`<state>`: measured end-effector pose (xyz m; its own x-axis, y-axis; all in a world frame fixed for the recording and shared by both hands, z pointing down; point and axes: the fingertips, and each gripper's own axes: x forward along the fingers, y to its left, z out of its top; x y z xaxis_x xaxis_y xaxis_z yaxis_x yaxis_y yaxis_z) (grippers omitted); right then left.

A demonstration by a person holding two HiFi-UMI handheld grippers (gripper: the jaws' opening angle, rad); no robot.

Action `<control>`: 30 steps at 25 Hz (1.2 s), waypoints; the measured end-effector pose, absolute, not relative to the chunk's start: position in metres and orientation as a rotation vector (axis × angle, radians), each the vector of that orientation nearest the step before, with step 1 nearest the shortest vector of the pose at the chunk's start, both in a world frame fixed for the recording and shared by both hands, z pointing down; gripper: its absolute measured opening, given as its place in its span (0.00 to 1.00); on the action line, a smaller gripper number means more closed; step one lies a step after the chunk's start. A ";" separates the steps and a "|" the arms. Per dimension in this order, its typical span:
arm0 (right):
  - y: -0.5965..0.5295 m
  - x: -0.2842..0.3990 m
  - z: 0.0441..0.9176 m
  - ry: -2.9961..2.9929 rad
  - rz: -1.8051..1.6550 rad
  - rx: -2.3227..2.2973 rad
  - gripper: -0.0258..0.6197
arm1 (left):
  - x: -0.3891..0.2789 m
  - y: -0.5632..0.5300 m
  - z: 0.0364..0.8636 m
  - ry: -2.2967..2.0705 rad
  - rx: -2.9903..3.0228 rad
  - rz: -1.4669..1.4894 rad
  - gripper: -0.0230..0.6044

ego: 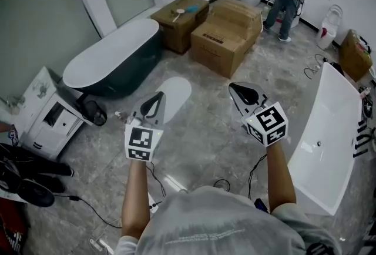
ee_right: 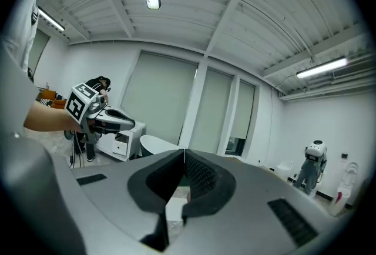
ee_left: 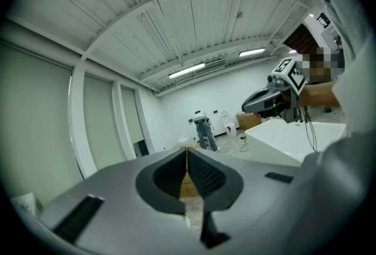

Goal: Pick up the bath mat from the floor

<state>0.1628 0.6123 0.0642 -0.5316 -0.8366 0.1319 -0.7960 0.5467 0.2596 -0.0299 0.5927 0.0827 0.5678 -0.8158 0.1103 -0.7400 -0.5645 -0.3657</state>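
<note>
**Both claws closed and empty, mat untouched on the floor**

The grey stone floor [ego: 200, 136] fills most of the head view. A white tub [ego: 323, 130] lies along its right side and a dark tub [ego: 111, 60] along its left. Cardboard boxes [ego: 226, 33] stand beyond them.

The bath mat [ego: 179, 88], a pale oval, lies flat on the floor just in front of the dark tub and the boxes. Its near left edge is hidden behind the left gripper [ego: 157, 98].

That gripper and the right gripper [ego: 238, 90] are held out ahead on bare arms, nearly level and well above the floor. Neither touches the mat.

Each gripper's own view shows its jaws pressed together with nothing between them. This looks like a ready pose, so the pickup has probably not begun. To start it, a claw must likely come down to the mat's edge and open.
</note>
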 end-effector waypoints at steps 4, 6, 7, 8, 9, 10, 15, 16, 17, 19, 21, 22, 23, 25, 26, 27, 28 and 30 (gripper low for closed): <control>0.610 0.161 0.065 -2.549 -0.253 1.373 0.06 | -0.036 0.590 0.088 1.326 -2.533 -0.401 0.07; 0.611 0.161 0.066 -2.557 -0.248 1.371 0.07 | -0.038 0.592 0.090 1.336 -2.544 -0.396 0.07; 0.611 0.162 0.067 -2.560 -0.243 1.371 0.07 | -0.038 0.592 0.091 1.337 -2.547 -0.392 0.07; 0.611 0.163 0.066 -2.562 -0.237 1.371 0.07 | -0.037 0.593 0.090 1.337 -2.548 -0.386 0.07; 0.610 0.163 0.066 -2.564 -0.228 1.367 0.07 | -0.037 0.593 0.090 1.338 -2.548 -0.381 0.07; 0.609 0.163 0.066 -2.565 -0.218 1.358 0.13 | -0.037 0.593 0.089 1.339 -2.548 -0.378 0.07; 0.607 0.161 0.068 -2.563 -0.202 1.327 0.27 | -0.034 0.592 0.087 1.340 -2.536 -0.390 0.28; 0.607 0.161 0.069 -2.564 -0.202 1.324 0.28 | -0.034 0.593 0.087 1.337 -2.534 -0.387 0.29; 0.607 0.162 0.069 -2.565 -0.202 1.323 0.28 | -0.033 0.594 0.087 1.332 -2.535 -0.385 0.30; 0.607 0.165 0.070 -2.565 -0.208 1.321 0.29 | -0.029 0.595 0.089 1.316 -2.537 -0.388 0.31; 0.607 0.169 0.071 -2.565 -0.209 1.315 0.29 | -0.024 0.597 0.092 1.302 -2.542 -0.395 0.32; 0.607 0.172 0.073 -2.566 -0.206 1.310 0.29 | -0.021 0.598 0.094 1.299 -2.545 -0.400 0.32; 0.607 0.175 0.074 -2.568 -0.201 1.307 0.29 | -0.019 0.598 0.095 1.300 -2.546 -0.405 0.33; 0.605 0.181 0.077 -2.570 -0.191 1.305 0.29 | -0.015 0.598 0.099 1.314 -2.543 -0.417 0.33; 0.604 0.184 0.078 -2.571 -0.187 1.305 0.29 | -0.013 0.597 0.100 1.325 -2.542 -0.419 0.33; 0.603 0.188 0.080 -2.570 -0.183 1.305 0.29 | -0.011 0.597 0.102 1.340 -2.543 -0.417 0.33; 0.602 0.192 0.083 -2.570 -0.179 1.304 0.29 | -0.009 0.596 0.104 1.355 -2.542 -0.412 0.33; 0.600 0.200 0.088 -2.571 -0.170 1.296 0.30 | -0.004 0.594 0.106 1.382 -2.531 -0.397 0.34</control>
<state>0.2005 0.5996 0.0883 -0.5698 -0.8030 0.1747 -0.7730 0.5959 0.2175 -0.0042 0.5937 0.1058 0.5185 -0.8458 0.1254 -0.7835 -0.5287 -0.3265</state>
